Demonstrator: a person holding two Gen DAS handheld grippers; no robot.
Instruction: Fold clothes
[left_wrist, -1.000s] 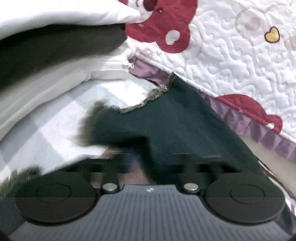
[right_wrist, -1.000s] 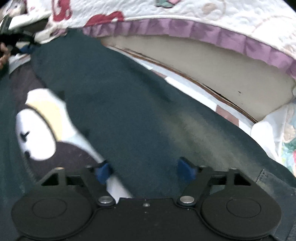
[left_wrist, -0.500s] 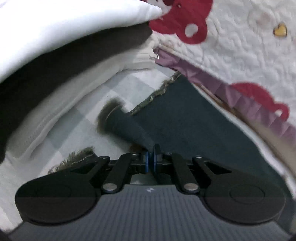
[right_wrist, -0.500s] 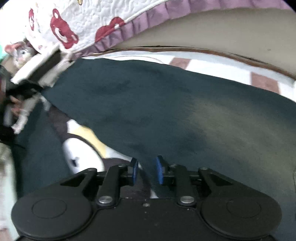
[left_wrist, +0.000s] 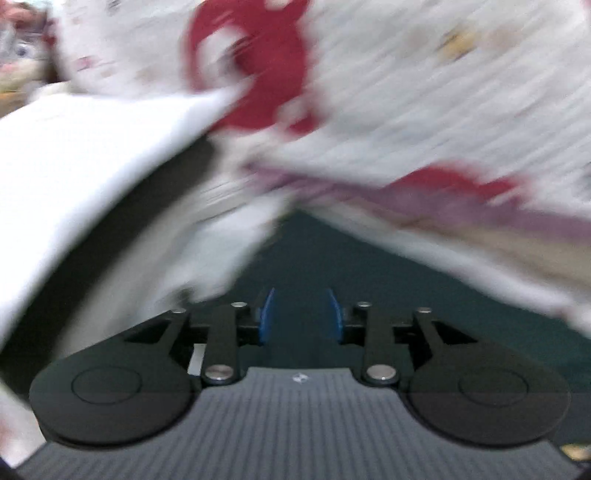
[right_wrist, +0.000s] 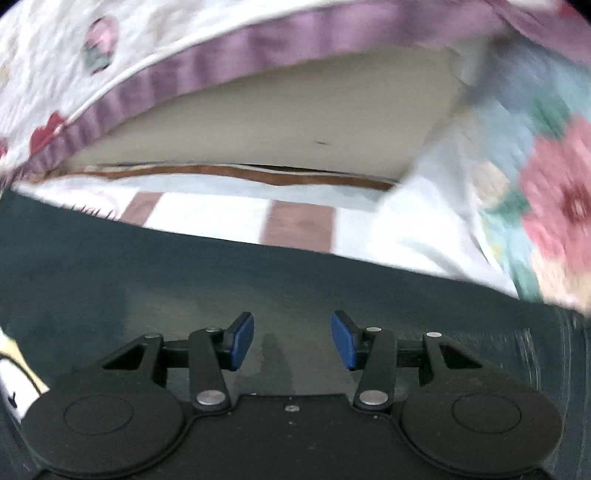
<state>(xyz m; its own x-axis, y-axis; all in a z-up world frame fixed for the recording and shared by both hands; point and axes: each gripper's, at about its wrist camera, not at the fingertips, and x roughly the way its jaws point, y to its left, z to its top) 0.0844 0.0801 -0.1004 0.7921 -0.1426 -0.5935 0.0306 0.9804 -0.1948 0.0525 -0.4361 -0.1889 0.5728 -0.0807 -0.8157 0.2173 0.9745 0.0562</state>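
right wrist view first: quilt (right_wrist: 155, 70), white with a purple frill, hangs over the far side, and everything below is placed from its frill. just under the frill runs a pale bed side (right_wrist: 280, 122), then a checked sheet (right_wrist: 229, 210), then the garment (right_wrist: 258, 273), a dark teal cloth spread flat. its long axis runs left to right, about parallel to the frill, and its far edge lies on the sheet a little short of the frill. a floral cloth (right_wrist: 546, 206) sits off the frill's right end. a white and yellow print (right_wrist: 14, 384) shows at the garment's near left.

right gripper (right_wrist: 291, 339) hovers over the garment's middle, on the near side from the frill; its jaws are opening and nothing is pinched between them, only cloth lying beneath.

left wrist view is badly blurred. the garment (left_wrist: 369, 273) narrows toward a point under the frill (left_wrist: 443, 199), with a white stack (left_wrist: 85, 173) to the left. left gripper (left_wrist: 300, 314) has its jaws opening too, empty, released, above the teal cloth.

my guess: the next grab turns on the far edge, which lies ahead of both pairs of fingers toward the frill. which hand is nearer i cannot tell.
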